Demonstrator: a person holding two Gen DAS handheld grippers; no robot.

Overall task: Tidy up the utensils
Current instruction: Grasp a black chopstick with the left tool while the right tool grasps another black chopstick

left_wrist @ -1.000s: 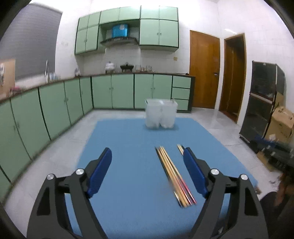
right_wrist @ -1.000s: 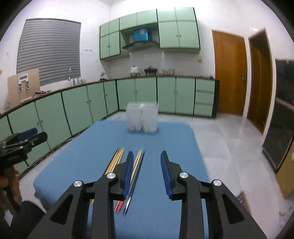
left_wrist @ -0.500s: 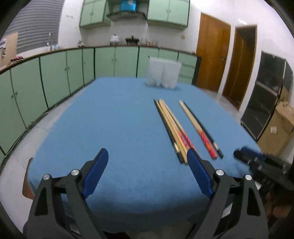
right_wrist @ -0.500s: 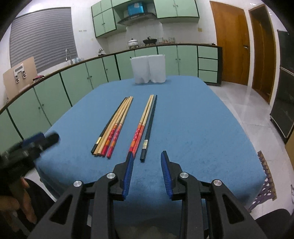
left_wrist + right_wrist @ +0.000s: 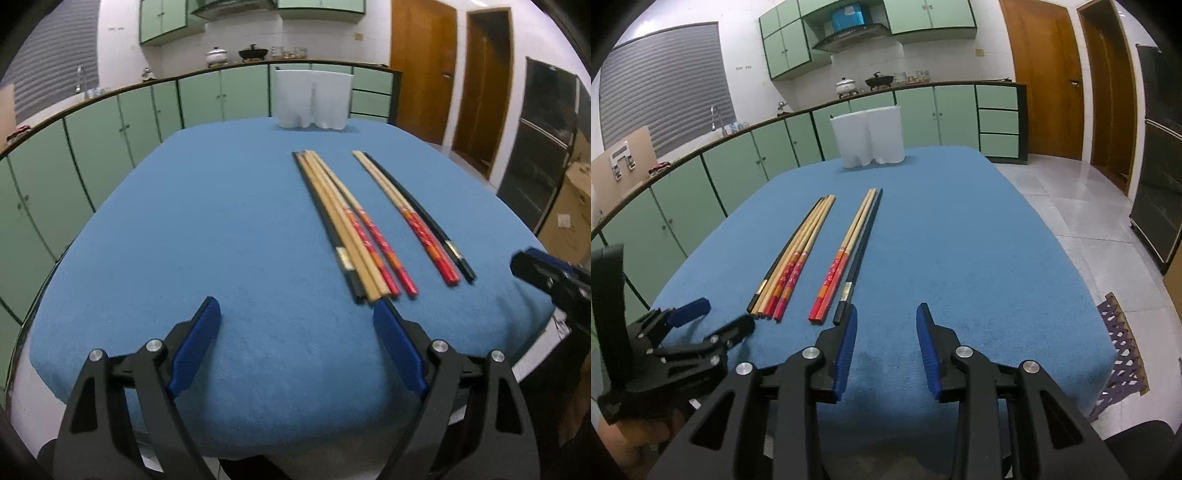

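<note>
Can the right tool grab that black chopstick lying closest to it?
Probably yes. The right tool is open and empty, and the black chopstick ends just ahead of its left finger on the blue cloth. Nothing lies between them.

Left gripper (image 5: 297,314) pointing forward and downward, jaws standing wide apart, gripping nothing. Right gripper (image 5: 886,325) pointing likewise, jaws narrower and just having been opening, nothing between them. Left gripper also showing at 8 o'clock in the right wrist view.
</note>
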